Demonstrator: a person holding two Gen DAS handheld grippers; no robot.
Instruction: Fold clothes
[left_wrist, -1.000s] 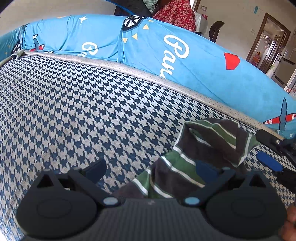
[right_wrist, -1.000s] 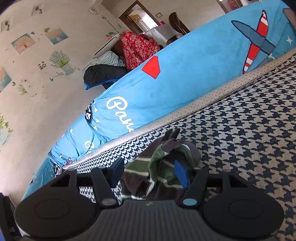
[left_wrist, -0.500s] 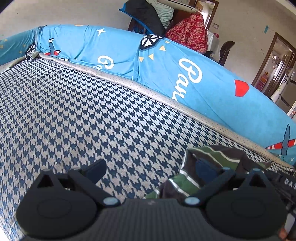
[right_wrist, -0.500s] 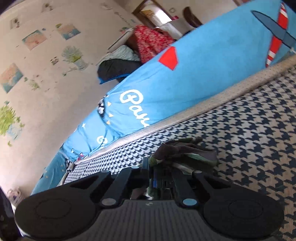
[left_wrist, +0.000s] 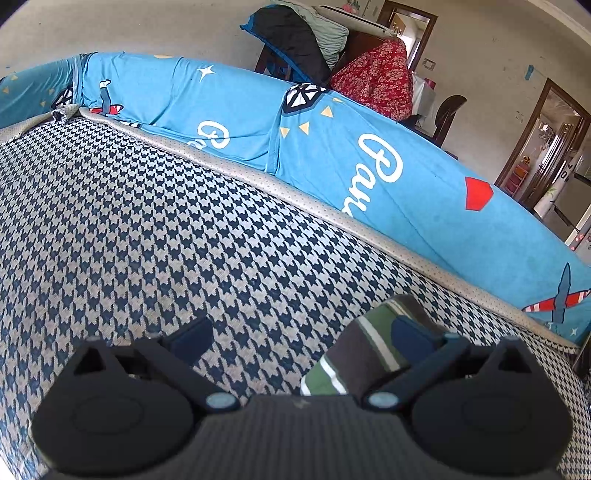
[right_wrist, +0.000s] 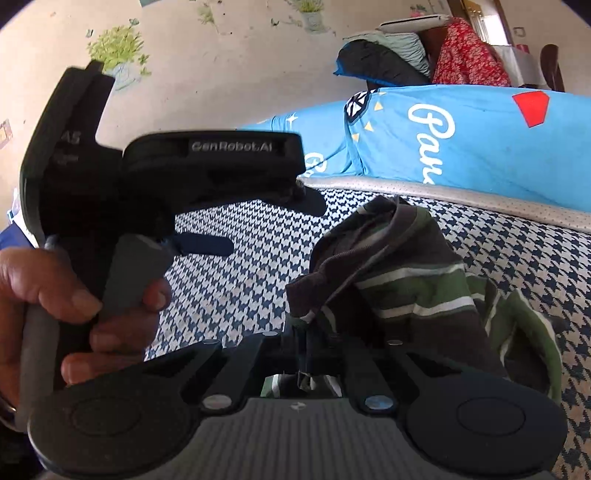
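A houndstooth mattress (left_wrist: 184, 229) (blue-and-grey) borders a blue printed cushion (left_wrist: 369, 166).

The garment (right_wrist: 417, 280) is spread on the mattress (left_wrist: 147, 221) – before the bolster cushion (left_wrist: 369, 166), which is set along the far edge; the left gripper (right_wrist: 207, 225) is held to its left.

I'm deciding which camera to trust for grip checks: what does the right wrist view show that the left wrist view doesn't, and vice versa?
Only the right wrist view shows the right gripper shut on the striped garment, the person's hand around the left gripper's handle, and flower pictures on the wall. Only the left wrist view shows the left gripper head-on, fingers wide apart, and the doorway. Both show the garment, the houndstooth cover and the blue cushions.
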